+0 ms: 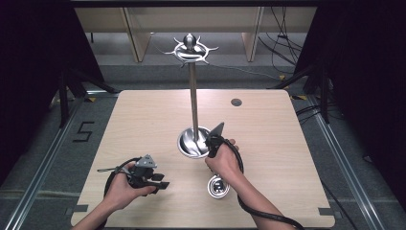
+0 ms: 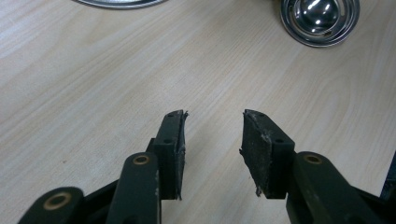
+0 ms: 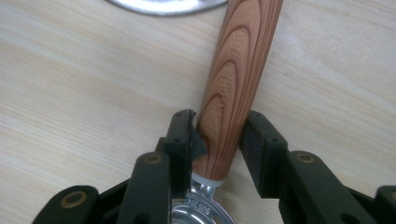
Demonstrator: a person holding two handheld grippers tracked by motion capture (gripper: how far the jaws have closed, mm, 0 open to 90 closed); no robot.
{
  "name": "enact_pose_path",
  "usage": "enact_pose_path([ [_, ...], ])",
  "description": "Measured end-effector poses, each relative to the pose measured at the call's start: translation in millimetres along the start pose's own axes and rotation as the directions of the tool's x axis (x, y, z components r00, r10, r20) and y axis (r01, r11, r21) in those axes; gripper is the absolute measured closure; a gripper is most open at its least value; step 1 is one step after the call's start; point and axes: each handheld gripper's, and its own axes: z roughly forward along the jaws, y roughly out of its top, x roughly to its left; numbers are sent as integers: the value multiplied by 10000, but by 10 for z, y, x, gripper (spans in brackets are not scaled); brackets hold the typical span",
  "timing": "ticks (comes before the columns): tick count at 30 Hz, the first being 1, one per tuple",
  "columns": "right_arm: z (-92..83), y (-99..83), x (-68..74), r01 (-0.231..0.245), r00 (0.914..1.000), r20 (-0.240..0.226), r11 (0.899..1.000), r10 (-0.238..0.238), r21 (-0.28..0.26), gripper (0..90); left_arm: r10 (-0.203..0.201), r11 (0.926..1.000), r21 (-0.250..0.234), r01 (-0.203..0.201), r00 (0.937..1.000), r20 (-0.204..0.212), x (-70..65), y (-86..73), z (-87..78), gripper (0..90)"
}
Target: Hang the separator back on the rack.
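Pale wood grain covers the table (image 1: pixel 143 115) in the high view, and a polished metal stand (image 1: pixel 193 96) rises from a round dished base (image 1: pixel 190 143) near the table's middle to a crown of curved hooks (image 1: pixel 190 48) at the top. The right hand (image 1: pixel 224 160) holds the right gripper (image 1: pixel 214 139) just beside that base, pointing away from the person, with its cable looping back along the forearm. A shiny round metal utensil head (image 1: pixel 218 187) lies on the table under the right wrist. The left hand (image 1: pixel 125 187) holds the left gripper (image 1: pixel 160 181) low over the table's near left part, pointing right, well apart from the stand.

In the left gripper view, the left gripper (image 2: pixel 212 149) has its 2 black jaws set apart with bare table between them and nothing held. The round metal utensil head (image 2: pixel 320 18) shows at the top right, and the rim of the stand's base (image 2: pixel 119 3) at the top left.

In the right gripper view, the right gripper (image 3: pixel 217 140) has its jaws closed narrowly on a wooden handle (image 3: pixel 238 70), which runs up and slightly right across the table. A metal collar (image 3: pixel 198 205) stamped with lettering joins the handle just below the jaws. The base's edge (image 3: pixel 166 5) lies beside the handle's far end; whether they touch I cannot tell.
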Motion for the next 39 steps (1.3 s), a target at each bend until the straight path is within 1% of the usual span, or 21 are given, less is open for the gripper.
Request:
enact_pose_path([
  [1, 4, -4, -18, 414, 9985, 350, 9991, -413, -31, 629, 1, 10000, 1, -1, 10000, 7, 0, 0, 1, 588],
  [2, 9, -10, -20, 469, 9978, 475, 9989, -467, -30, 601, -3, 10000, 5, 3, 10000, 12, -1, 0, 2, 588],
  [3, 13, -13, 3, 81, 9985, 536, 10000, -83, 44, 552, 9, 10000, 16, -9, 10000, 21, 0, -1, 2, 588],
  [4, 29, -16, -28, 415, 9981, 465, 9990, -407, -155, 541, 14, 10000, 20, -14, 10000, 30, 0, -1, 2, 587],
  [5, 37, -22, -22, 251, 9990, 366, 9997, -248, -80, 545, 9, 10000, 20, -9, 10000, 30, 0, -1, 2, 588],
  [7, 54, -30, -33, 435, 9982, 425, 9991, -434, -20, 550, -21, 10000, 1, 21, 10000, 41, -1, -2, 2, 587],
  [8, 52, -31, -25, 295, 9984, 487, 9995, -298, 58, 555, -50, 10000, -9, 50, 10000, 27, -3, -3, 0, 587],
  [9, 57, -35, -45, 511, 9977, 442, 9987, -511, 15, 570, -51, 10000, -18, 51, 10000, -3, -3, -3, -2, 587],
  [12, 47, -49, -31, 179, 9987, 464, 9997, -186, 156, 628, -169, 9998, -103, 169, 9999, 30, -7, -4, 5, 587],
  [13, 47, -58, -49, 362, 9982, 466, 9992, -371, 180, 637, -134, 9999, -74, 134, 9999, 57, -5, -3, 2, 587],
  [15, 37, -68, -73, 394, 9974, 584, 9987, -411, 310, 653, -175, 9998, -108, 176, 9998, 36, -9, -4, 6, 586],
  [16, 39, -76, -79, 251, 9983, 512, 9992, -266, 305, 660, -163, 9998, -98, 163, 9999, 38, -9, -4, 5, 586],
  [17, 34, -75, -124, 654, 9956, 652, 9976, -668, 231, 670, -163, 9998, -93, 164, 9998, 67, -9, -4, 4, 586],
  [18, 32, -84, -118, 382, 9975, 576, 9988, -399, 306, 679, -159, 9998, -83, 159, 9999, 68, -10, -4, 5, 587],
  [20, 24, -93, -153, 277, 9984, 482, 9991, -292, 311, 691, -36, 10000, 5, 36, 10000, 87, 2, -4, 4, 587],
  [23, 7, -101, -224, 310, 9991, 272, 9985, -322, 462, 695, -156, 9998, -94, 157, 9999, 58, -11, -5, 4, 587],
  [26, 10, -123, -263, 453, 9989, 129, 9983, -458, 375, 696, -147, 9998, -97, 148, 9999, 49, -8, -7, 3, 588],
  [33, -105, -143, -326, 1077, 9941, -101, 9942, -1076, 34, 697, -42, 10000, -50, 43, 10000, 31, 4, -6, -5, 588],
  [36, -186, -155, -346, 1380, 9903, -127, 9897, -1385, -371, 698, 43, 10000, -8, -43, 10000, 52, 12, -8, -17, 588],
  [38, -257, -168, -373, 1795, 9833, -171, 9814, -1811, -679, 698, 104, 9999, 34, -104, 9999, 17, 18, -8, -20, 588],
  [39, -278, -168, -413, 2369, 9710, -47, 9652, -2389, -1110, 698, 71, 10000, -17, -71, 10000, 36, 16, -8, -19, 588],
])
